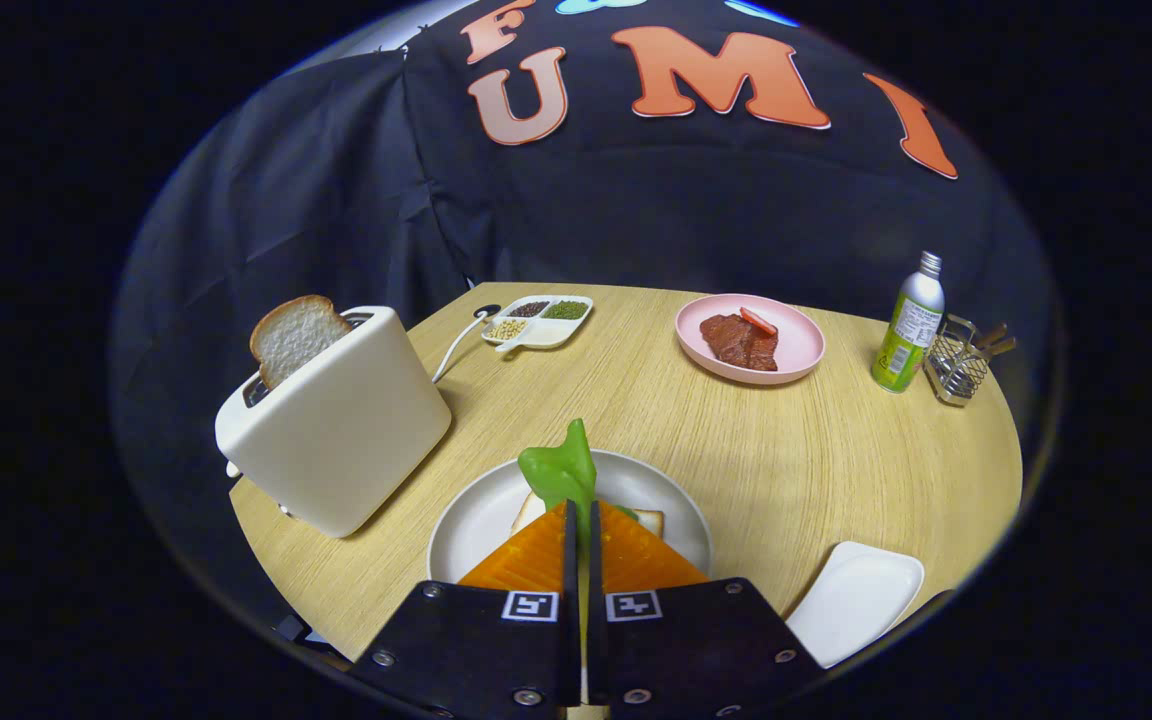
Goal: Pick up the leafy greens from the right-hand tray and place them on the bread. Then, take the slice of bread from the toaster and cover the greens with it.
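My gripper (577,512) is shut on the leafy greens (560,470), a bright green leaf that sticks up from between the orange fingers (534,552). It hangs over the white round plate (471,520), where a slice of bread (648,520) lies mostly hidden behind the fingers. To the left stands the cream toaster (336,425) with a second slice of bread (296,338) poking up out of its slot. A white rectangular tray (856,598) lies bare at the right of the fingers.
At the back of the round wooden table (836,450) sit a pink plate (796,345) with red meat and a red strip, a divided dish (539,322) of beans, a green bottle (908,325) and a wire basket (961,362). The toaster's white cable (454,345) trails toward the dish.
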`<state>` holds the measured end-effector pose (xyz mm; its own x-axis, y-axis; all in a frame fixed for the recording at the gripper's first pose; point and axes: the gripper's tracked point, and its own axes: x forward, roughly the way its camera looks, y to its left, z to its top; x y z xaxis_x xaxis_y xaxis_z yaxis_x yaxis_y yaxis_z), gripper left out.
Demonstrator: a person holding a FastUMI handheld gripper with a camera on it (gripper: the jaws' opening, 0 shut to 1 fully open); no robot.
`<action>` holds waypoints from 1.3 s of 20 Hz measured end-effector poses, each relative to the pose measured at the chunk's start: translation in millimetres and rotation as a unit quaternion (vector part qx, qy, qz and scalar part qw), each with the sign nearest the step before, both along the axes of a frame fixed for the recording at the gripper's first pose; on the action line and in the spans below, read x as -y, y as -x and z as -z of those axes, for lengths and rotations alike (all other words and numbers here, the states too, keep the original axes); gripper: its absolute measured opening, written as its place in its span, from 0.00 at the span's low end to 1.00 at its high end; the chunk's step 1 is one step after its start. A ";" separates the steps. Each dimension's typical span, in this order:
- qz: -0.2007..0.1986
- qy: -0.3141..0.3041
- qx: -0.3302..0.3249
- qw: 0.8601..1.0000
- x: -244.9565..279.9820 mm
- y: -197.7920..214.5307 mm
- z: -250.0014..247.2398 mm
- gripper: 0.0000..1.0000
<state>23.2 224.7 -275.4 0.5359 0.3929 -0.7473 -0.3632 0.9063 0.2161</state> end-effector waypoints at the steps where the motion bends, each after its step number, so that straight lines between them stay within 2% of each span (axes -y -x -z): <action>1: -0.004 0.004 -0.001 1.000 -4.6 0.9 3.3 0.03; 6: -0.035 0.029 -0.040 0.998 -22.5 27.7 31.7 0.06; 9: -0.026 0.043 -0.019 0.999 -16.7 17.0 43.9 0.07; 15: -0.022 0.048 -0.027 0.998 -11.9 19.3 39.3 0.18; 19: -0.022 0.039 -0.021 0.999 -17.2 18.2 7.4 0.31; 21: -0.026 0.040 -0.011 0.999 -21.0 15.2 -11.3 0.41; 24: -0.023 0.038 -0.019 0.999 -32.5 13.2 -38.1 0.64; 26: -0.025 0.032 -0.019 0.999 -44.5 8.4 -56.7 0.73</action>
<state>14.8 269.2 -218.7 0.4867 0.3699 -0.7914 -0.4018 0.8992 0.1732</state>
